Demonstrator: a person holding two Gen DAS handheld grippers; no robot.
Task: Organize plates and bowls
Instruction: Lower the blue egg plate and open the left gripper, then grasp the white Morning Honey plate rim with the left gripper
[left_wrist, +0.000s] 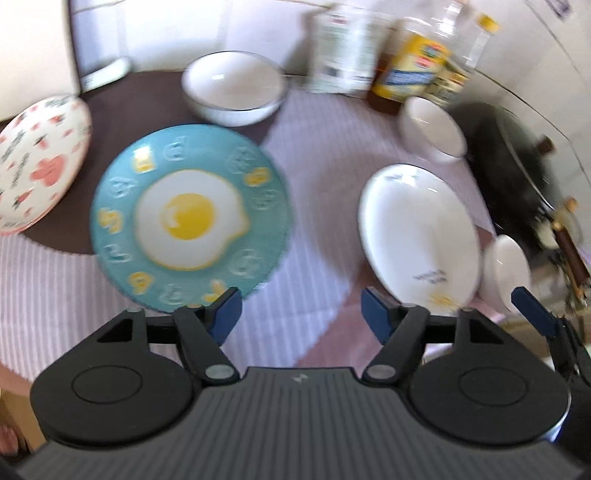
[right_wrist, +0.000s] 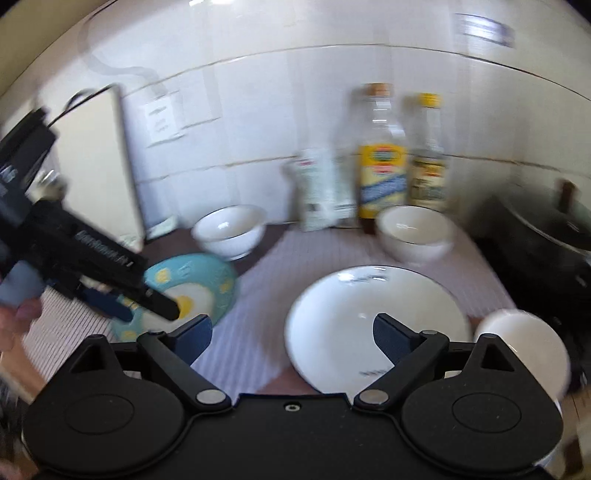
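We hold the left gripper (left_wrist: 301, 314) above the counter (left_wrist: 325, 206), its jaws apart with only the striped cloth showing between them. Just beyond its left finger lies the round teal plate printed with a fried egg (left_wrist: 190, 218), flat on the cloth and partly on a dark brown mat (left_wrist: 122, 107). To the left of it sits a white plate with pink flowers (left_wrist: 35, 162); behind it stands a wide white bowl with a dark rim (left_wrist: 234, 86).

Our right gripper (right_wrist: 291, 338) also has its jaws spread wide, gripping nothing. Under its right finger rests a plain white plate with a thin dark rim (right_wrist: 343, 321), with a small white bowl (right_wrist: 524, 350) just beside the plate's right edge. A second white bowl (right_wrist: 413, 230) stands behind that plate, in front of the bottles (right_wrist: 382, 173) (labels too blurred to read). A black lidded pot (right_wrist: 546, 236) sits at the right.
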